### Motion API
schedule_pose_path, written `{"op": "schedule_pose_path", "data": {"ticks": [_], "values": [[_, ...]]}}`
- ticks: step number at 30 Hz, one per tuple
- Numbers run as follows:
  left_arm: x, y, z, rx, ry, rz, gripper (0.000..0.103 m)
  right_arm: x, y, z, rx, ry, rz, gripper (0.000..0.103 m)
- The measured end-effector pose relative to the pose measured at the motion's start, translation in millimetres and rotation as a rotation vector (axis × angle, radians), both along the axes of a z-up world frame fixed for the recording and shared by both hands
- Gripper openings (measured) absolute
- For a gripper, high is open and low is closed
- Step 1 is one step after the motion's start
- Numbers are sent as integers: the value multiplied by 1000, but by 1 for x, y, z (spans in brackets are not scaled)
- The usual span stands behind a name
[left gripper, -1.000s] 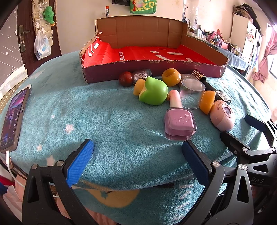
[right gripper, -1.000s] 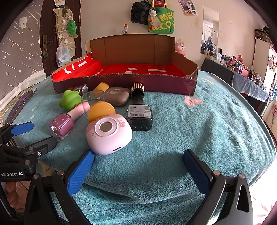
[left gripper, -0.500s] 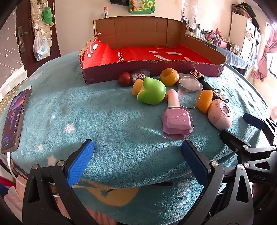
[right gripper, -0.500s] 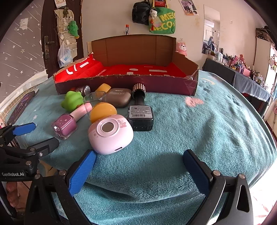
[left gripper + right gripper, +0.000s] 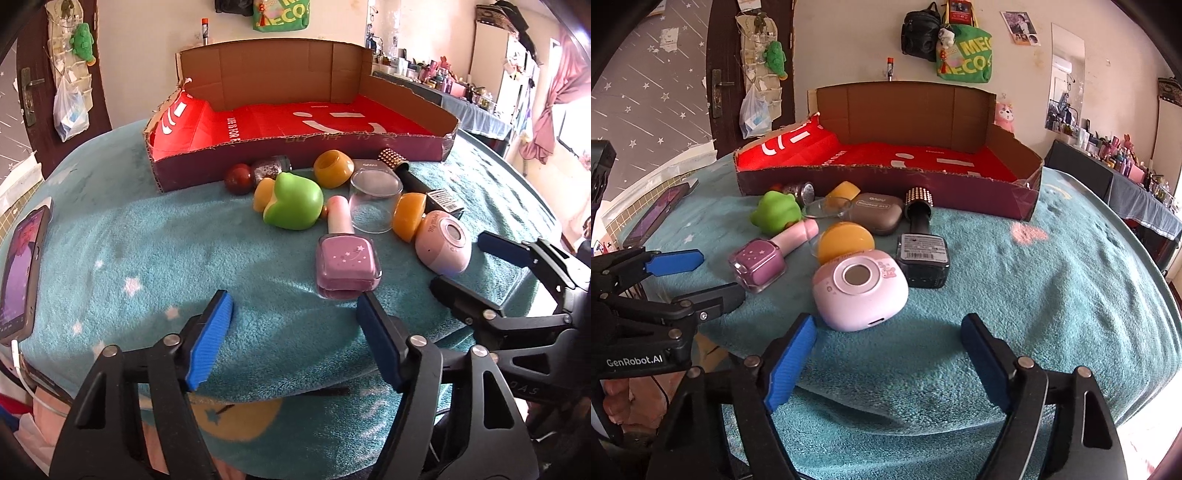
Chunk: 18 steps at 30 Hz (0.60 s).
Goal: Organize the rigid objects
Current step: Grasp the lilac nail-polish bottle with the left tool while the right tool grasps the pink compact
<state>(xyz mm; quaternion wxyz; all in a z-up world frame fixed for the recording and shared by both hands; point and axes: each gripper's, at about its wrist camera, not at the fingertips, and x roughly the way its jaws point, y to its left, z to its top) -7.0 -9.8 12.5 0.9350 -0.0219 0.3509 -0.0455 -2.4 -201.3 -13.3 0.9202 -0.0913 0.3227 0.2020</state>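
A shallow cardboard box with a red floor stands at the back of the teal blanket; it also shows in the right wrist view. In front of it lies a cluster: a pink nail-polish bottle, a green toy, a clear cup, orange pieces, a pink round device and a black nail-polish bottle. My left gripper is open and empty, just short of the pink bottle. My right gripper is open and empty, just before the pink device.
A phone lies at the blanket's left edge. A brown case and a dark red ball sit close to the box's front wall. The blanket's front edge drops off right under both grippers.
Both grippers have moved forward toward the cluster. The objects have not moved.
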Motion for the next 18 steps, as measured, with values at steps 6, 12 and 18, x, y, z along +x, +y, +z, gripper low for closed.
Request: {"op": "schedule_pose_path", "data": {"ticks": [6, 12, 18], "values": [[2, -11, 4, -10, 31, -56, 57, 2, 8, 0, -5, -17, 44, 73], [18, -13, 5, -42, 74, -70, 55, 9, 5, -2, 18, -11, 47, 70], [32, -15, 3, -49, 96, -80, 47, 9, 8, -2, 9, -24, 61, 70]]}}
